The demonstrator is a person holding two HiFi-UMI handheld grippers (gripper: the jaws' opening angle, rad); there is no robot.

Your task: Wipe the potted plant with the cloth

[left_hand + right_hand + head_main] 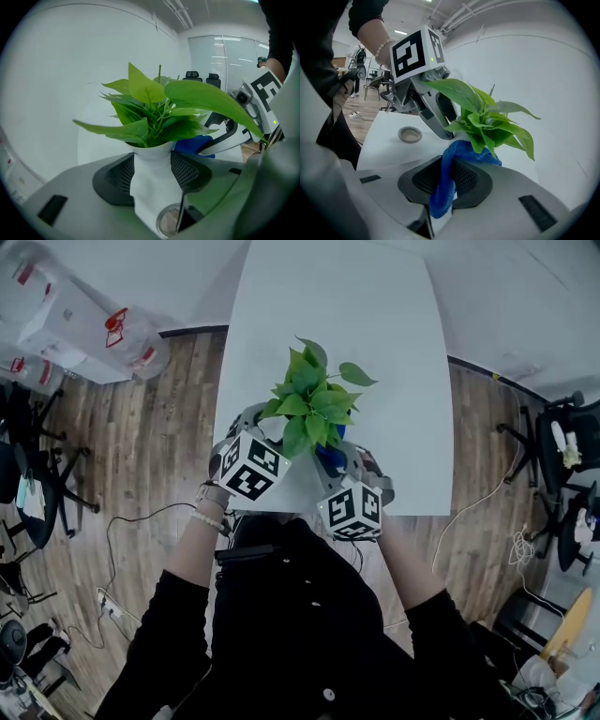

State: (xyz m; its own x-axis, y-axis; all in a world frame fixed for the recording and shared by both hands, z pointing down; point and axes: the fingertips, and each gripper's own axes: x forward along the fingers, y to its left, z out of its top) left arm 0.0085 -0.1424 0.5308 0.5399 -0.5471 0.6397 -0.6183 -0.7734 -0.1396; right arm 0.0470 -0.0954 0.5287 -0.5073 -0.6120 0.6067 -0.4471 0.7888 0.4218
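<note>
On the white table [394, 343] stands a potted plant [312, 397] with broad green leaves [154, 110] in a white pot [151, 180]. My left gripper [152, 174] has its black pads against both sides of the pot and is shut on it; in the head view it [272, 435] reaches in from the left under the leaves. My right gripper [450, 176] is shut on a blue cloth [446, 176], whose upper end lies against the lowest leaves [487, 126]. From above, the cloth [330, 458] shows just right of the pot.
A small round metal dish [410, 135] lies on the table near the front edge, also seen as the dish [169, 220] below the pot. Office chairs [553, 442] and cables [122, 531] are on the wooden floor around the table.
</note>
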